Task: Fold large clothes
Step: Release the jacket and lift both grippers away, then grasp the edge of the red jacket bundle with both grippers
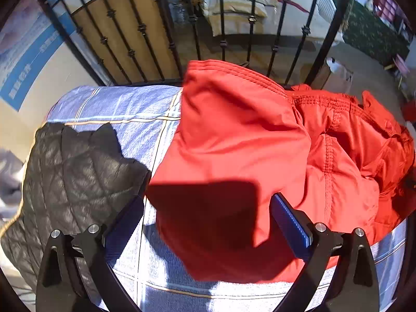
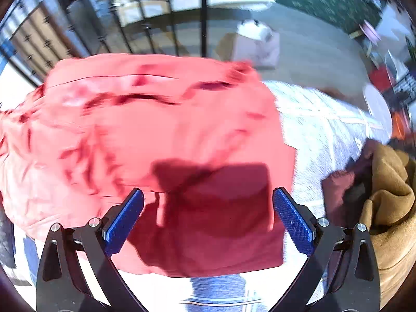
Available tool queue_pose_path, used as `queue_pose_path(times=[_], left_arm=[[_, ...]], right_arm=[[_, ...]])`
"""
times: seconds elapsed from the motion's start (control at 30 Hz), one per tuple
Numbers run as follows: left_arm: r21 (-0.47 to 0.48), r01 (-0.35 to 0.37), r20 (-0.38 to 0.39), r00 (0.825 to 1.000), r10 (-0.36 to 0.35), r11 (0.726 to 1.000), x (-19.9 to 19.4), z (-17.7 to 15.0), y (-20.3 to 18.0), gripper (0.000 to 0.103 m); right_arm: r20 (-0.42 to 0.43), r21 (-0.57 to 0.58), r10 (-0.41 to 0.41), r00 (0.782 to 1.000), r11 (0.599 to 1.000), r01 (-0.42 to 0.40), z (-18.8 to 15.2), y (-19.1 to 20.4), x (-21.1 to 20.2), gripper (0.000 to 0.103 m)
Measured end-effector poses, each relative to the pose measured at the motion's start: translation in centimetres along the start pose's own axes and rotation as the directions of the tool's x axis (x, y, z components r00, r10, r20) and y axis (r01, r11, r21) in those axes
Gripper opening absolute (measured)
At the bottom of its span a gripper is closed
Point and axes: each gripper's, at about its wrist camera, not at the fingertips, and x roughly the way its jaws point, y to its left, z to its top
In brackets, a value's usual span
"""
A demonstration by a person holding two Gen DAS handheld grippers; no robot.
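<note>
A large red jacket (image 1: 247, 140) lies bunched and partly folded on a blue plaid bed sheet (image 1: 124, 109). My left gripper (image 1: 208, 208) is open and empty, hovering just above the jacket's near left edge. In the right wrist view the same red jacket (image 2: 156, 130) looks pale and motion-blurred on the sheet (image 2: 319, 135). My right gripper (image 2: 208, 202) is open and empty above the jacket's near right part. Both grippers cast dark shadows on the fabric.
A black quilted garment (image 1: 70, 182) lies on the sheet left of the jacket. A black iron railing (image 1: 166, 33) stands at the bed's far edge. Brown and maroon clothes (image 2: 384, 195) are piled at the right. A cardboard box (image 2: 257, 44) is on the floor beyond.
</note>
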Motion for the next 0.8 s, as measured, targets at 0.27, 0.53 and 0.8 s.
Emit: queue_pose_path(times=[0.27,0.53,0.8], left_arm=[[-0.014,0.0,-0.172,0.985,-0.002,1.0,5.9,1.9,0.3,0.098],[-0.018,0.05,-0.262,0.964,-0.053,0.999,9.1,2.4,1.0,0.099],[-0.01,0.036,-0.289,0.957,-0.037,0.999,10.8,2.6,0.6,0.099]], right_arm=[[-0.14,-0.045,-0.042,0.989,0.998,0.037,2.0,2.1,3.1,0.099],[-0.208,0.0,-0.001,0.978,1.0,0.001,3.5,1.8,7.1,0.099],[-0.295,0.019,0.011,0.955,1.0,-0.005,5.8,2.1,9.8,0.099]])
